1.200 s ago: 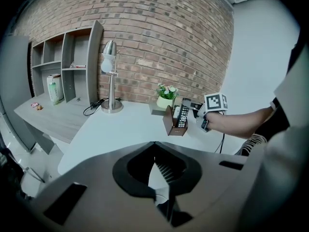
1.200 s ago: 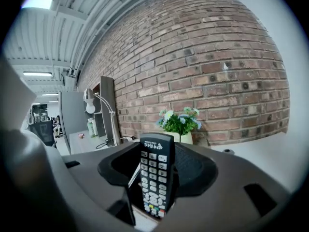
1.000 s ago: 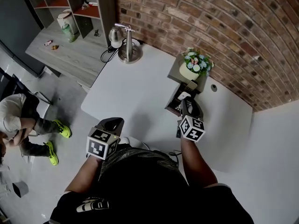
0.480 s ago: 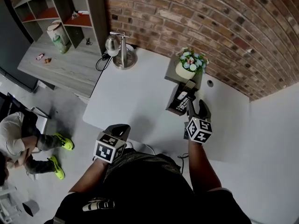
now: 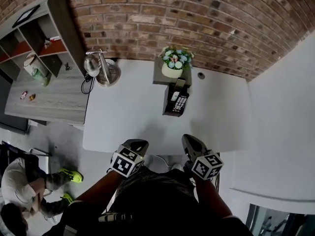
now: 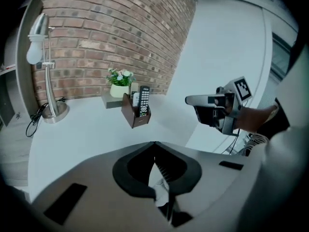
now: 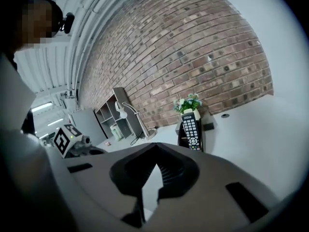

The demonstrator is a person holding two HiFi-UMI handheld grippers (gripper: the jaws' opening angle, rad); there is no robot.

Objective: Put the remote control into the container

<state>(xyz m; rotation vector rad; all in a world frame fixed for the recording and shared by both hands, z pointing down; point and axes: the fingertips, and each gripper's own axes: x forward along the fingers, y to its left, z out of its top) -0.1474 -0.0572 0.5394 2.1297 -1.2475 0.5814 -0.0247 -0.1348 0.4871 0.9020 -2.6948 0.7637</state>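
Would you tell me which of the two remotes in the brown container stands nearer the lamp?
The white remote: it stands on the container's lamp side, whereas the black remote with pale buttons stands on the far side.

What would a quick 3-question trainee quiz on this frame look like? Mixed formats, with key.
1. True or false: the remote control lies flat on the white table.
2. What stands right behind the brown container, toward the brick wall? A mug; B flower pot; C kettle.
3. Fill in: in the head view the desk lamp stands at the table's far ___ corner.

Key: 1 false, it stands in the container; 2 B; 3 left.
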